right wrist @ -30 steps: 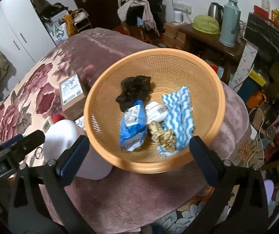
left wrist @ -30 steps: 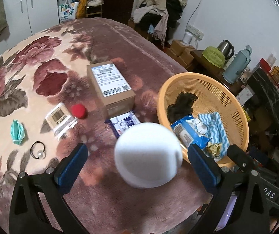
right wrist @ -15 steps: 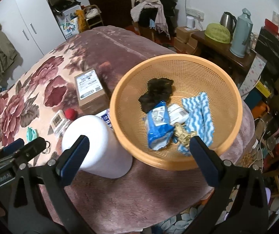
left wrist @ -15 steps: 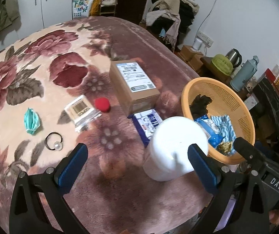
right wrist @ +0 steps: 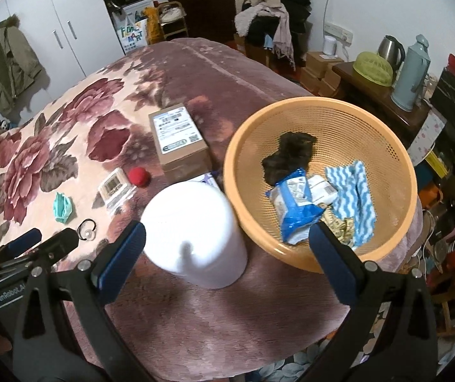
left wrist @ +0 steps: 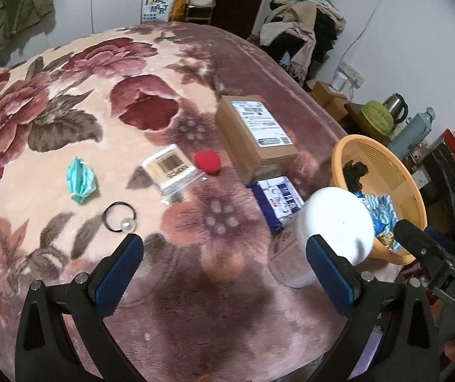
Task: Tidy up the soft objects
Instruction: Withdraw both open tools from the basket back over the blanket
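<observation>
**Soft things left on the bed, basket partly filled**

Left wrist view — the left gripper [left wrist: 224, 264] hangs released and empty over the flowered blanket [left wrist: 52, 102] on the bed. At centre left lies a crumpled teal face mask [left wrist: 80, 180]: likely feather-light and limp, best pinched across its bunched middle. Just right of centre sits a small red ball [left wrist: 207, 163], probably squashy, to be taken across its width. A hair tie with a pearl [left wrist: 120, 220] lies just ahead of the left fingertip; thin and flat, it may slip. The cardboard box [left wrist: 254, 140] looks stiff.

Right wrist view — the right gripper [right wrist: 227, 246] is also spread wide, holding nothing. The orange basket [right wrist: 396, 159] at right holds a dark fuzzy piece [right wrist: 288, 154], a blue packet [right wrist: 294, 210] and a wavy blue cloth [right wrist: 356, 195]. A white canister [right wrist: 195, 232] stands just beside its rim at lower centre.
</observation>
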Available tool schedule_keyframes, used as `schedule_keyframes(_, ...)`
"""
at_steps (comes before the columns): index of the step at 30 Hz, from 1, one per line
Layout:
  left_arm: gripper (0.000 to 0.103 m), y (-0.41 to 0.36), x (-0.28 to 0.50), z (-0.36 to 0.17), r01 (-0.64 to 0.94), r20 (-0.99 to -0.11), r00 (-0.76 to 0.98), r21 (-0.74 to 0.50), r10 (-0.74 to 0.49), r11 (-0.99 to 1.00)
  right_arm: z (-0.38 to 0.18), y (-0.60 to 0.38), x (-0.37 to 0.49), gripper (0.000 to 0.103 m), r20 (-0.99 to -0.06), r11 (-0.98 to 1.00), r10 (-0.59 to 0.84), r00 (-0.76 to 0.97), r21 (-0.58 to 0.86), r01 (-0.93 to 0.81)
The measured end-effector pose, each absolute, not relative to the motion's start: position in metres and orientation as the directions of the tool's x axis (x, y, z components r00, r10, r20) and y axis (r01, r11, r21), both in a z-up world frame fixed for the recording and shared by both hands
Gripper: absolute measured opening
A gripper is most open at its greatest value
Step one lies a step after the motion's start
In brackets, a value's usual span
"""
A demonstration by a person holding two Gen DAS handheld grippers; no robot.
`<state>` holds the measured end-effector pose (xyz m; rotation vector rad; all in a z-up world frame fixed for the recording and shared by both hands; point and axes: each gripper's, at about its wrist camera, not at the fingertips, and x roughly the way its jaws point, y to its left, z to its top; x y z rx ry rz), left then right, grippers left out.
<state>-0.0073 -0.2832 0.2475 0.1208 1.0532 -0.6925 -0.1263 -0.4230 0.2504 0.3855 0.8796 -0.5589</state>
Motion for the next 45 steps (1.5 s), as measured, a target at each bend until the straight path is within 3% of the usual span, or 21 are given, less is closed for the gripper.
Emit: schedule_keyframes(45, 0.102, -0.143, 0.055, 0.212, 0.395, -0.847, 0.339, -0.268, -0.41, 0.879, 0.23, -0.302, -0.045, 0.103, -0.832, 0.908, -0.238, 0.501, -0.007, 0.419)
